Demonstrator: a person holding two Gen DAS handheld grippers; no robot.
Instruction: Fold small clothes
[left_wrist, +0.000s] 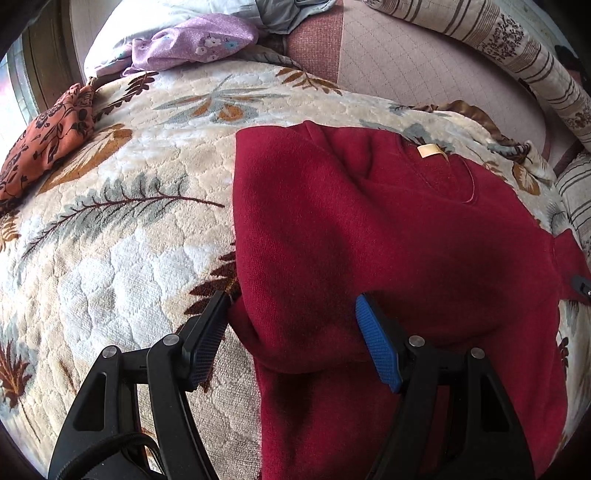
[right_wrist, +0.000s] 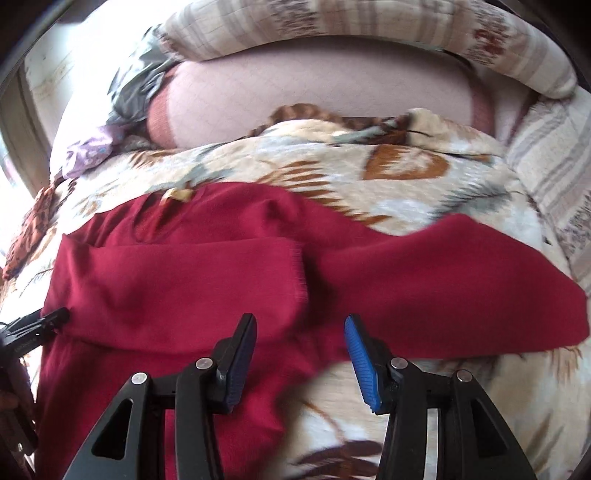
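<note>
A: Left wrist view first. To the left of the red sweater (left_wrist: 388, 236), only bare leaf-patterned blanket (left_wrist: 122, 236), with an orange floral cloth (left_wrist: 44, 147) well off at its far left edge and a lilac cloth (left_wrist: 192, 44) beyond. Plenty of open room on that side.

B: And the sweater itself?

A: Spread on the blanket, left sleeve folded in over the body, tan label (left_wrist: 428, 150) at the collar. Looks soft, light and limp, a fuzzy knit unlikely to slip; probably sags unless lifted by two points. Best taken at a doubled edge or the hem, not mid-panel.

B: Left hand-held gripper (left_wrist: 291, 325)?

A: Jaws well apart, straddling the sweater's folded left edge; pads not seen pressing on it, nothing gripped.

B: Right wrist view?

A: Blurred. Right hand-held gripper (right_wrist: 301, 341) about half open, over the sweater's lower edge, holding nothing. Right sleeve (right_wrist: 461, 291) stretched out to the right of the body, not yet folded. Striped quilt (right_wrist: 546, 162) crowding the blanket's right edge, so less room there.
</note>
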